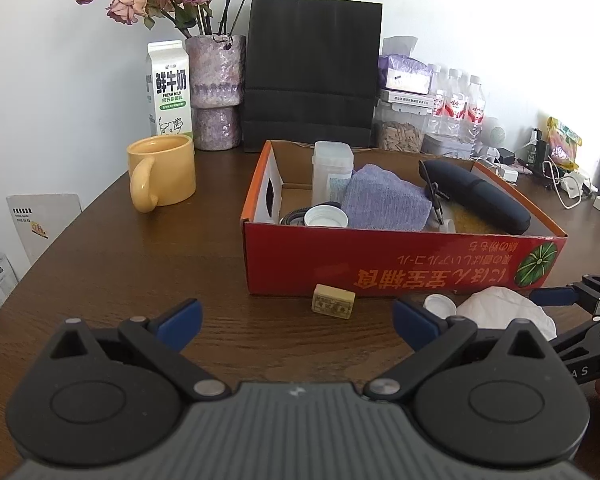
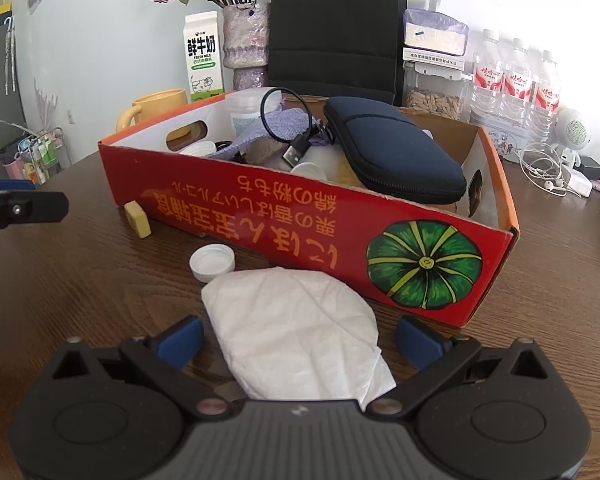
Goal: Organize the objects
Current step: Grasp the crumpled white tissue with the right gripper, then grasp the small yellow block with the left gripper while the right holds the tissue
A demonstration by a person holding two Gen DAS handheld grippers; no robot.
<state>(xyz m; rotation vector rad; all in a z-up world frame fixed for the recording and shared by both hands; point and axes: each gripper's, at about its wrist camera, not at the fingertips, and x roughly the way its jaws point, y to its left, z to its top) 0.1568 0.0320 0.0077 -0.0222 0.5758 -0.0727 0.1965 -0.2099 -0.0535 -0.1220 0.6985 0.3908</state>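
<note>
A red cardboard box (image 1: 380, 268) (image 2: 300, 220) stands on the wooden table. It holds a dark pouch (image 1: 480, 196) (image 2: 392, 152), a purple cloth (image 1: 384, 196), a clear container (image 1: 332, 168), a white lid and a cable. In front of the box lie a small yellow block (image 1: 333, 300) (image 2: 138, 220), a white cap (image 1: 440, 306) (image 2: 213, 262) and a crumpled white tissue (image 1: 500, 312) (image 2: 300, 328). My left gripper (image 1: 298, 322) is open, just short of the yellow block. My right gripper (image 2: 298, 344) is open with the tissue between its fingers, not clamped.
A yellow mug (image 1: 160, 172), milk carton (image 1: 168, 88), vase of dried roses (image 1: 216, 92) and black paper bag (image 1: 312, 76) stand behind the box. Water bottles (image 2: 516, 76), a seed jar (image 2: 432, 96), chargers and earphones (image 2: 548, 176) crowd the back right.
</note>
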